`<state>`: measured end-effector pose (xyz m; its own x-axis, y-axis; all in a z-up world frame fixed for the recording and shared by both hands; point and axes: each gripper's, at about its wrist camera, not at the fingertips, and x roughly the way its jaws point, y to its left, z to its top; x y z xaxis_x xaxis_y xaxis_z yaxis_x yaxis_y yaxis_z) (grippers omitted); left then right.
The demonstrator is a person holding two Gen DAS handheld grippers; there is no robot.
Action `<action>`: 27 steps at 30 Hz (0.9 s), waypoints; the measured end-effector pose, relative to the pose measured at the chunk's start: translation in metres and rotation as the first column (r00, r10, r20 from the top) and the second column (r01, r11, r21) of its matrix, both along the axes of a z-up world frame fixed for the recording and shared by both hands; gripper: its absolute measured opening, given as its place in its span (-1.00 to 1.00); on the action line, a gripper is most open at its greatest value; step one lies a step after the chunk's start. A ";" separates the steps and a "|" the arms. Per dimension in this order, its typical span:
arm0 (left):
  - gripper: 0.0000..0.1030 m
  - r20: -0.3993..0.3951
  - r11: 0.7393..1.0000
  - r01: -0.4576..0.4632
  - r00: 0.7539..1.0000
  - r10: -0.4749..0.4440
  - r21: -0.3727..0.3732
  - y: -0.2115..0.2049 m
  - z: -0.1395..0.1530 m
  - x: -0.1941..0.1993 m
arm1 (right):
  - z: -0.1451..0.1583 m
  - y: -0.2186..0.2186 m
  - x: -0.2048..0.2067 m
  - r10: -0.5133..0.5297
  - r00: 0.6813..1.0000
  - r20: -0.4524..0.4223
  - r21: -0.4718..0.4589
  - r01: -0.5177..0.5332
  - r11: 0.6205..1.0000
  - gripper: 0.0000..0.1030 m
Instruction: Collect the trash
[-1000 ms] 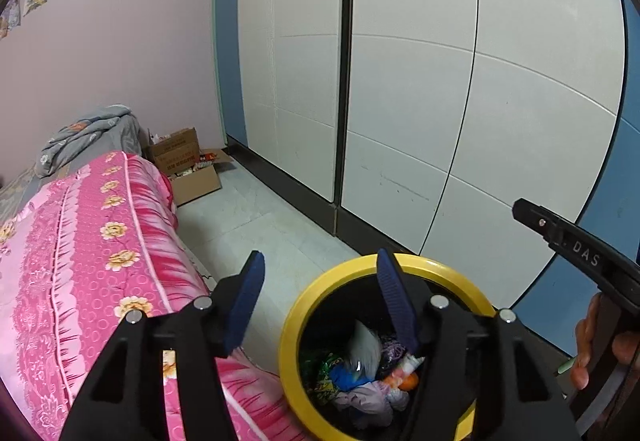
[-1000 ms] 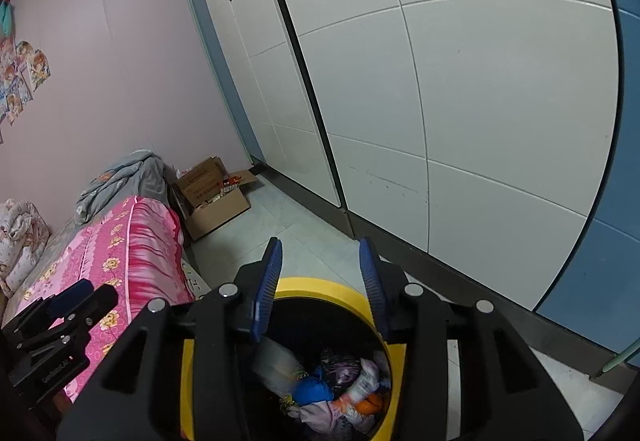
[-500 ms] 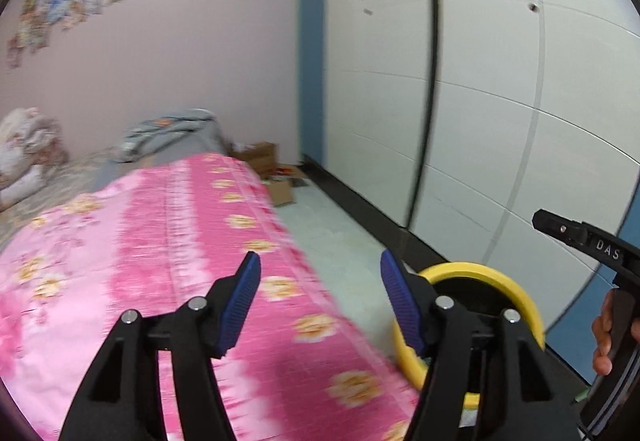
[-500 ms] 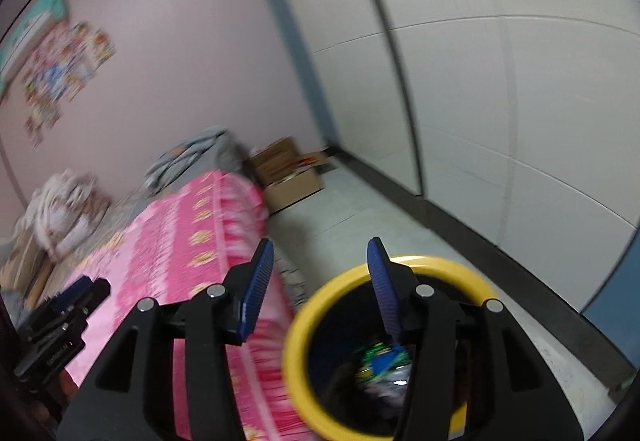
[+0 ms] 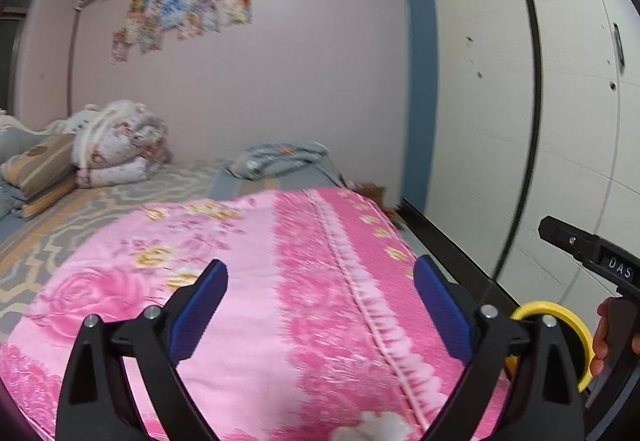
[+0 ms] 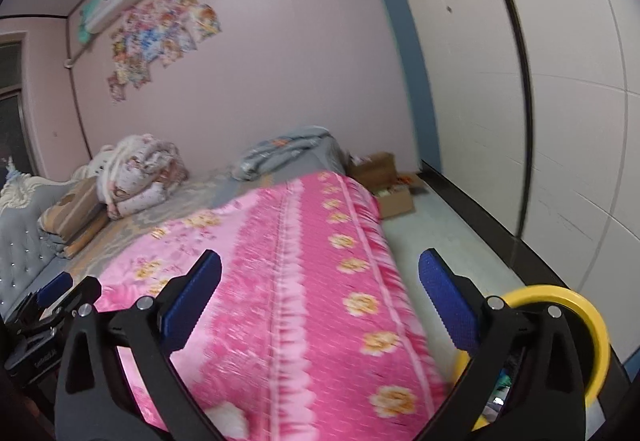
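Note:
My left gripper (image 5: 320,305) is open and empty above a pink flowered bedspread (image 5: 280,281). My right gripper (image 6: 320,297) is open and empty over the same bedspread (image 6: 304,261), near its right edge. The yellow-rimmed trash bin (image 6: 588,321) stands on the floor at the lower right, partly hidden behind my right finger; a little trash shows inside. In the left wrist view only part of the bin's rim (image 5: 568,321) shows, with the right gripper's body (image 5: 588,253) above it. No loose trash is visible on the bed.
Folded quilts (image 6: 140,173) and pillows (image 6: 76,213) lie at the bed's far end, with a grey blanket (image 6: 288,149). An open cardboard box (image 6: 388,185) sits on the floor by the white wardrobe doors (image 6: 540,81). The left gripper (image 6: 52,297) shows at the left.
Both grippers swung up and left, from over the bin to over the bed. The bin slid to the lower right of both views. Both jaws opened wider.

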<state>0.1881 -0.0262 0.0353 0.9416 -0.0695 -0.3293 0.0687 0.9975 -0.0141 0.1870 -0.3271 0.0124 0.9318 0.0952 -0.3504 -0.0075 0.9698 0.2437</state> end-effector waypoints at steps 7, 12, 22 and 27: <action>0.84 0.071 0.998 -0.053 0.996 0.056 -0.043 0.038 0.006 -0.020 | 0.010 0.051 0.005 -0.017 1.000 0.001 -0.060 0.017 0.998 0.84; 0.84 0.087 0.995 -0.071 0.993 0.078 -0.076 0.054 0.002 -0.030 | 0.003 0.069 -0.005 -0.045 0.997 0.055 -0.080 0.050 0.996 0.84; 0.84 0.104 0.990 -0.095 0.989 0.106 -0.102 0.063 -0.004 -0.039 | -0.010 0.074 -0.023 -0.070 0.987 0.147 -0.085 0.083 0.993 0.84; 0.84 0.103 0.989 -0.097 0.989 0.108 -0.109 0.062 -0.009 -0.041 | -0.015 0.070 -0.022 -0.059 0.990 0.126 -0.077 0.069 0.995 0.84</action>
<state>0.1473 0.0360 0.0259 0.9751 0.0011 -0.2216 -0.0273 0.9930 -0.1153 0.1648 -0.2572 -0.0030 0.9716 0.0102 -0.2363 0.0300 0.9857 0.1657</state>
